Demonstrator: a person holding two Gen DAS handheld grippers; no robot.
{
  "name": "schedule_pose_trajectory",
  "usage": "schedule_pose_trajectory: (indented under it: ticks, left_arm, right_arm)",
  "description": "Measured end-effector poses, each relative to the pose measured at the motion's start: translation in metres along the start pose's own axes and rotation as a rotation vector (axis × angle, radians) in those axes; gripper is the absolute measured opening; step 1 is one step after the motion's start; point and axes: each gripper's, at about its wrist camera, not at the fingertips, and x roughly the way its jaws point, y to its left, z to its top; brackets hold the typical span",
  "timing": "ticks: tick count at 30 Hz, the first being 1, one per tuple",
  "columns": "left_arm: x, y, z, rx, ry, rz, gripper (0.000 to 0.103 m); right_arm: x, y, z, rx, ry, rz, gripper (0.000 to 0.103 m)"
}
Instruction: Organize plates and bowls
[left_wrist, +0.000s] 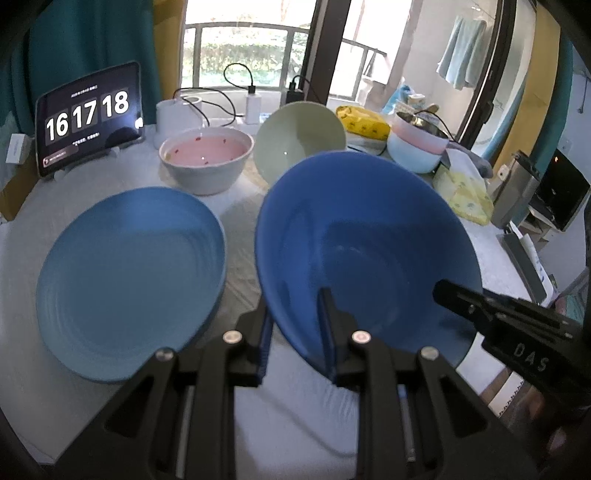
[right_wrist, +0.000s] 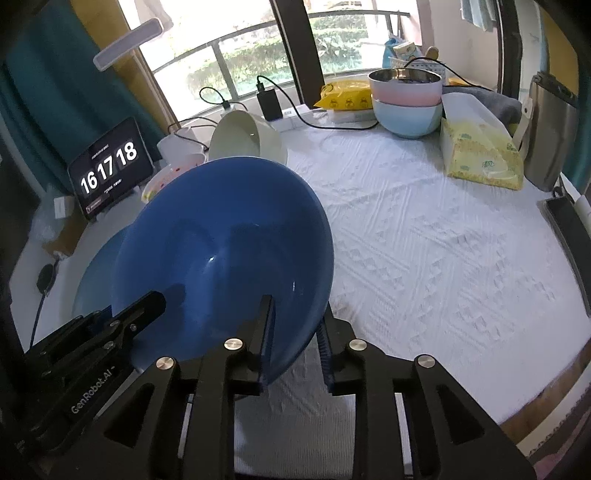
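Both tools straddle the tilted dark blue bowl's near rim, left tool clamping it, right tool loosened around it; the light blue plate lies at nine o'clock on the counter.

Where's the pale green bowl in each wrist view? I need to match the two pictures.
Left wrist: pale green bowl tilted up, upper centre, behind the dark blue bowl.
Right wrist: upper left of centre, just above the dark blue bowl's rim.
Shared landmark: the tablet clock, left of it in both views.
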Motion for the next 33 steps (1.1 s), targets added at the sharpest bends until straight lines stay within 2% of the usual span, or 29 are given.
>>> schedule_pose_trajectory:
  ticks: [4, 15, 17, 18, 30, 33]
  left_arm:
    - [0.005, 0.001, -0.003, -0.002, 0.03, -0.009, 0.025]
    - [0.006, -0.002, 0.0, 0.026, 0.04, -0.021, 0.031]
    - [0.003, -0.001, 0.002, 0.021, 0.029, -0.028, 0.047]
    - [0.0, 0.0, 0.003, 0.014, 0.018, -0.033, 0.049]
    - [-0.023, 0.018, 0.025, -0.034, -0.07, 0.002, 0.054]
    - [-0.027, 0.021, 0.034, -0.032, -0.102, 0.013, 0.06]
  right_arm:
    - [-0.001, -0.002, -0.001, 0.004, 0.007, 0.001, 0.027]
    - [-0.003, -0.006, 0.005, -0.004, 0.005, -0.006, 0.027]
    - [-0.005, -0.007, 0.009, -0.007, -0.005, -0.01, 0.027]
    - [-0.006, -0.008, 0.011, -0.007, -0.009, -0.012, 0.027]
    - [-0.014, -0.015, 0.033, -0.019, -0.05, -0.018, 0.027]
    - [-0.018, -0.015, 0.04, -0.035, -0.068, -0.019, 0.027]
